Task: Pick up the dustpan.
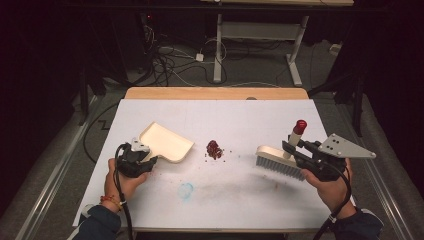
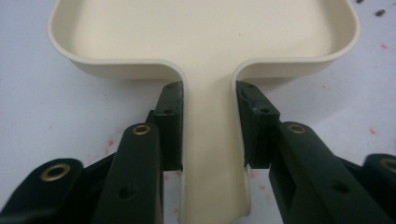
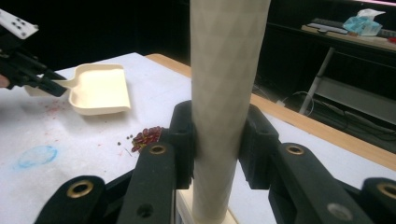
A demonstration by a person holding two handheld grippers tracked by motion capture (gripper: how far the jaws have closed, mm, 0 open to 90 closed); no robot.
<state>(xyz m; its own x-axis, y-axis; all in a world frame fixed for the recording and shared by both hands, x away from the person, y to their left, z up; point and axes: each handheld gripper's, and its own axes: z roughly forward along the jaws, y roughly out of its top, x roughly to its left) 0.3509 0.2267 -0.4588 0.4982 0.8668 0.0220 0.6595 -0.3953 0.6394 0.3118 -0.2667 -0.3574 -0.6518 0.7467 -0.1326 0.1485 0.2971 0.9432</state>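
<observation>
Clamping dustpan (image 2: 205, 28) handle, left tool (image 2: 208, 126); brush (image 3: 226, 93) handle, right tool (image 3: 217, 140).

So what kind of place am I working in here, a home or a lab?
Most likely a lab or recording workspace, not a home: a white-topped table in a dark room, loose cables on the floor behind it, and a height-adjustable desk frame beyond. The dustpan and brush look like staged props.

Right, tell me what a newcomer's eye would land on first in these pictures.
The small heap of dark red beans at the middle of the white table stands out first. To its left, the left gripper is clamped on the handle of a cream dustpan. To its right, the right gripper grips the handle of a red-tipped brush.
</observation>
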